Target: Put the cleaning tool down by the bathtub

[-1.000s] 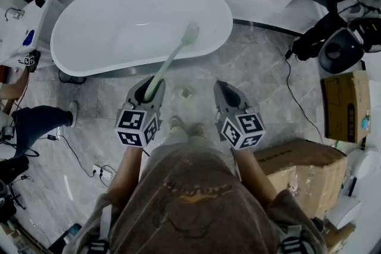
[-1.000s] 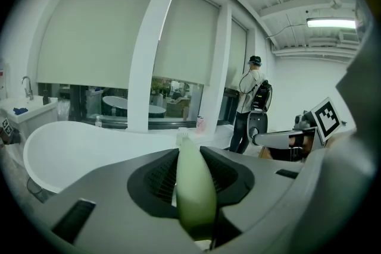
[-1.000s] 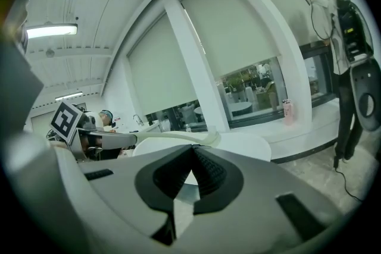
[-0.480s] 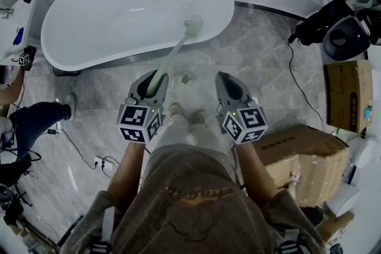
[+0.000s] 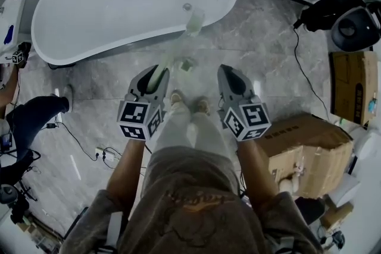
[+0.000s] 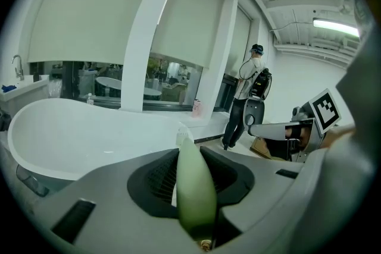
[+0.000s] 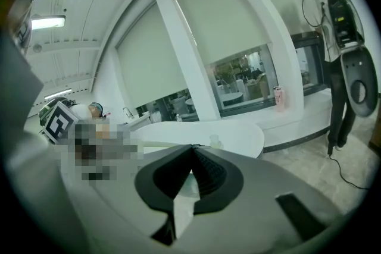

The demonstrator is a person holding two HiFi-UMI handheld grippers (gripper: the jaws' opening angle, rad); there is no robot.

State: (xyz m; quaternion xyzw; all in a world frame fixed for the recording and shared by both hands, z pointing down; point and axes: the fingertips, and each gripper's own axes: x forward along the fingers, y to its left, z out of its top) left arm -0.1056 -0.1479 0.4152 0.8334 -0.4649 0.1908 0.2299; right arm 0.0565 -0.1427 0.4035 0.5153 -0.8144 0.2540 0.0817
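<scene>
The cleaning tool is a long brush with a pale green handle (image 5: 172, 53) and a whitish head (image 5: 194, 22). Its head lies at the near outer rim of the white oval bathtub (image 5: 119, 46). My left gripper (image 5: 158, 73) is shut on the low end of the handle. In the left gripper view the handle (image 6: 193, 193) runs out between the jaws toward the head (image 6: 182, 135), with the bathtub (image 6: 65, 128) beyond. My right gripper (image 5: 230, 75) hangs beside it, shut and holding nothing. Its jaw tips meet in the right gripper view (image 7: 191, 149).
A small pale object (image 5: 187, 64) lies on the marble floor by the tub, just ahead of the person's feet (image 5: 178, 101). Cardboard boxes (image 5: 309, 149) stand at the right, a black machine with a cable (image 5: 351, 24) at the far right. A seated person's legs (image 5: 33, 116) and floor cables (image 5: 104, 154) are at the left.
The brush head has come back from over the tub's inside to its near rim. Both grippers sit slightly lower in the head view, and the tub has slid up and left.
</scene>
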